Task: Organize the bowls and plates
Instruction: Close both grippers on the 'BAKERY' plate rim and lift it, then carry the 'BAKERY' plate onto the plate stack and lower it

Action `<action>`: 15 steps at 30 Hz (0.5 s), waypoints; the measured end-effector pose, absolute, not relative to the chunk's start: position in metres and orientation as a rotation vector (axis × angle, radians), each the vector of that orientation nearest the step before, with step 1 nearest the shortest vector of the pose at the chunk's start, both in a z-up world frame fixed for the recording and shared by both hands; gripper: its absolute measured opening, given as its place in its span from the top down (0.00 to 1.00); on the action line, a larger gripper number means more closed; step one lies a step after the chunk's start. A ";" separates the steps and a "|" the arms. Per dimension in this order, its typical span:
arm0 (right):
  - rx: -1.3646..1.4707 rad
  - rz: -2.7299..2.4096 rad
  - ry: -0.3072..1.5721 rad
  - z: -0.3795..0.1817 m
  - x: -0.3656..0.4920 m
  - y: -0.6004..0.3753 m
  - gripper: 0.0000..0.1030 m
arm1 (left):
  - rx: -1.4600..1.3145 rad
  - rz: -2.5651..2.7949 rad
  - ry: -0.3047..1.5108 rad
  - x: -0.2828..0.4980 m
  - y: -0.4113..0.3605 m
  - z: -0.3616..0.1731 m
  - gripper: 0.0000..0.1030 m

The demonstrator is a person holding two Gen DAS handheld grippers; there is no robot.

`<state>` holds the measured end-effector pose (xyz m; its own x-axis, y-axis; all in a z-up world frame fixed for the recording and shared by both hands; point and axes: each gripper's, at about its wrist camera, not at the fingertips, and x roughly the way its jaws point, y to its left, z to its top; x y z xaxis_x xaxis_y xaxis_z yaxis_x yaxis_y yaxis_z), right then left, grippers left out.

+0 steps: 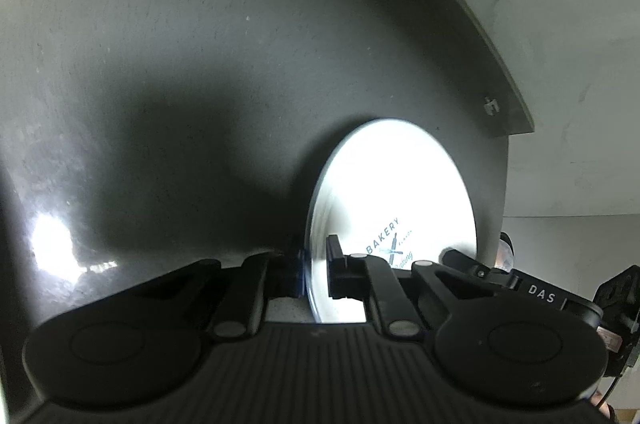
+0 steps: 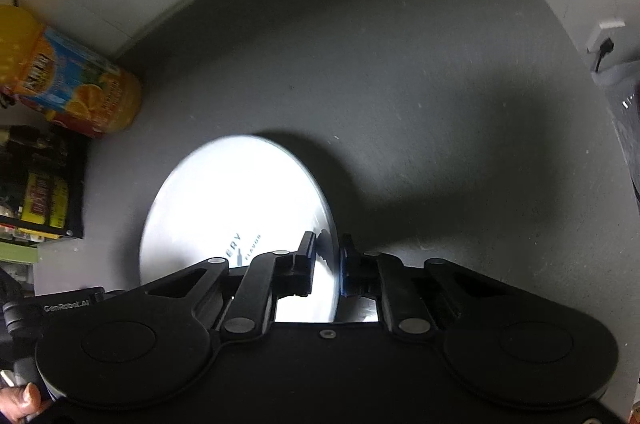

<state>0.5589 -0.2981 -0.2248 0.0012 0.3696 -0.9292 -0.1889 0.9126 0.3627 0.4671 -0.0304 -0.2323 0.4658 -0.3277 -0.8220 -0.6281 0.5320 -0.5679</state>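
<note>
Both grippers filled the bottom of their own views, and each one had the same white plate [image 1: 394, 200] pinched at the rim. Left gripper [image 1: 314, 274] had its fingers [image 1: 334, 264] closed down to about the plate's thickness, one on each face of the edge. Right gripper [image 2: 326, 266] was doing the same on the opposite side of the rim, fingers [image 2: 306, 262] narrowed right onto it. So the plate was held up on edge between the two, over a grey worktop [image 1: 160, 64], with the "BAKERY" print facing the cameras. Whether the lower edge touched the worktop I couldn't tell, the gripper bodies hid it.

Handling-wise, my guess is glazed ceramic: stiff, a bit heavy, slick, and it'll chip or shatter if it slips. Rim grips from two opposite sides seem like the sane way to take it, since the face is too wide for anything else. I'd keep both squeezes even and avoid twisting one side against the other.

An orange juice bottle [image 2: 72, 80] sat by the wall, well apart from the plate.
</note>
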 end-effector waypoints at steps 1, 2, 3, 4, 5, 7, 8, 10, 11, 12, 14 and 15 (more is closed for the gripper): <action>0.155 0.449 1.497 -0.221 0.559 -0.297 0.92 | -1.045 0.230 1.119 0.467 -0.028 -0.231 0.92; 0.165 0.454 1.488 -0.217 0.558 -0.296 0.93 | -1.043 0.226 1.114 0.465 -0.026 -0.228 0.92; 0.173 0.458 1.481 -0.213 0.557 -0.296 0.93 | -1.044 0.223 1.106 0.464 -0.023 -0.226 0.92; 0.179 0.466 1.471 -0.209 0.556 -0.294 0.94 | -1.044 0.220 1.100 0.461 -0.019 -0.224 0.93; 0.185 0.477 1.462 -0.205 0.555 -0.291 0.94 | -1.040 0.221 1.096 0.458 -0.016 -0.221 0.93; 0.177 0.487 1.445 -0.198 0.554 -0.283 0.94 | -1.038 0.219 1.085 0.453 -0.010 -0.216 0.93; 0.174 0.494 1.433 -0.195 0.553 -0.280 0.94 | -1.040 0.216 1.074 0.450 -0.006 -0.214 0.93; 0.181 0.500 1.423 -0.190 0.552 -0.272 0.94 | -1.040 0.216 1.058 0.446 0.000 -0.209 0.93; 0.183 0.499 1.420 -0.187 0.550 -0.268 0.94 | -1.042 0.215 1.052 0.443 0.004 -0.206 0.93; 0.182 0.500 1.416 -0.184 0.549 -0.265 0.94 | -1.043 0.215 1.046 0.441 0.008 -0.203 0.93; 0.178 0.508 1.404 -0.177 0.546 -0.258 0.94 | -1.040 0.219 1.033 0.435 0.016 -0.196 0.93; 0.176 0.511 1.398 -0.173 0.543 -0.253 0.94 | -1.040 0.219 1.025 0.432 0.020 -0.192 0.93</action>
